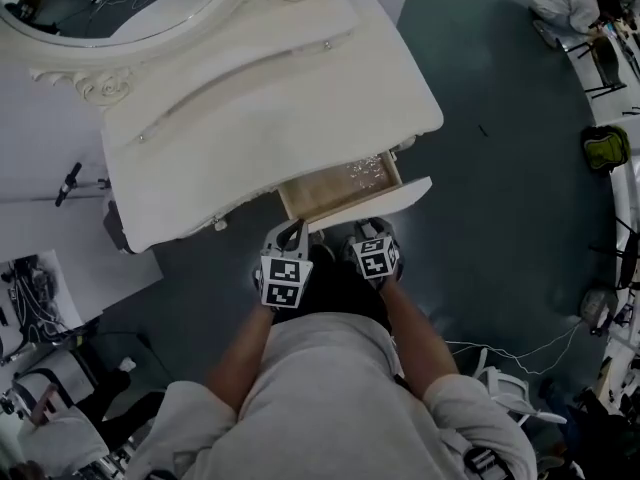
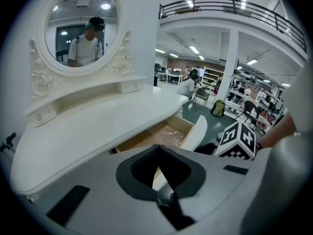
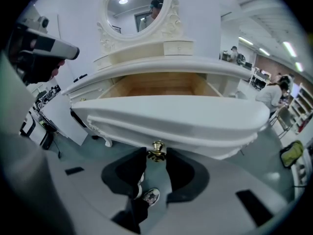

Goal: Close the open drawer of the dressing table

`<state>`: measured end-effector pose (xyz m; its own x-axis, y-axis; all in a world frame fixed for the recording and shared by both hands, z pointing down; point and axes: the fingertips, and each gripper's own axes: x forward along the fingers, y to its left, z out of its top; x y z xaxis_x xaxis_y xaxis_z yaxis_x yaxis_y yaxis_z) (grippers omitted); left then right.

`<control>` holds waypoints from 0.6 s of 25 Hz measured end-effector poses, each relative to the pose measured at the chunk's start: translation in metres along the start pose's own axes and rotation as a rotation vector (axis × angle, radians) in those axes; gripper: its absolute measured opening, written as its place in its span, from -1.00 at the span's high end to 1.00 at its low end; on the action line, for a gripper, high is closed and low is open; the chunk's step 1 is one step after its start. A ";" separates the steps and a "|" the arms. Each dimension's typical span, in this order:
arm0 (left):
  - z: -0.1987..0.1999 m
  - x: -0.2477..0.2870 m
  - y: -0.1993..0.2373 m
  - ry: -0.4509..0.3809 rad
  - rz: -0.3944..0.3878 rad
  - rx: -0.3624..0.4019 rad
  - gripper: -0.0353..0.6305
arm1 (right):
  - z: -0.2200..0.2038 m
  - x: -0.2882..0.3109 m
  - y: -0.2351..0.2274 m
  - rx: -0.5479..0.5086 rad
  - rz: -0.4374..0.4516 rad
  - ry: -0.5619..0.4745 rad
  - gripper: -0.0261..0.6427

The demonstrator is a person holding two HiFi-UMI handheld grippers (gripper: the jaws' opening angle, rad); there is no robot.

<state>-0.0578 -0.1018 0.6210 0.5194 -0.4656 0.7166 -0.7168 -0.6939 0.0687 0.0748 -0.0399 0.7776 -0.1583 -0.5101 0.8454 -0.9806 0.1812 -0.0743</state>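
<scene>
Right gripper view: the dressing table (image 3: 161, 65) holds its open drawer (image 3: 171, 114) broadside across mid-frame, straight ahead of your right gripper (image 3: 156, 156), which grasps the brass knob (image 3: 157, 151); your left gripper (image 2: 157, 153) is clenched on nothing.

The dressing table (image 1: 300, 78) is cream-white throughout. The drawer (image 1: 335, 190) is pale natural wood inside, with a white front. The knob (image 3: 157, 151) is gold. The left gripper (image 2: 157, 155) and right gripper (image 3: 156, 156) have grey bodies, black jaw pads and cubes patterned with black-and-white square markers. The floor (image 1: 500, 228) is dark grey-green. The bag (image 1: 604, 148) at the floor's right edge is yellow-green.
</scene>
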 end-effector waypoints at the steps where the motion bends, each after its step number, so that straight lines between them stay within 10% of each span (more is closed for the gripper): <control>1: -0.006 -0.002 0.001 0.008 0.017 -0.013 0.87 | 0.000 0.000 0.002 -0.005 0.006 -0.002 0.51; 15: -0.030 -0.019 0.000 -0.026 0.153 -0.129 0.87 | 0.005 0.003 0.009 -0.059 0.037 -0.054 0.51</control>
<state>-0.0813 -0.0761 0.6276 0.4103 -0.5757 0.7073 -0.8414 -0.5381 0.0501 0.0654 -0.0439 0.7773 -0.2022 -0.5467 0.8126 -0.9657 0.2491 -0.0727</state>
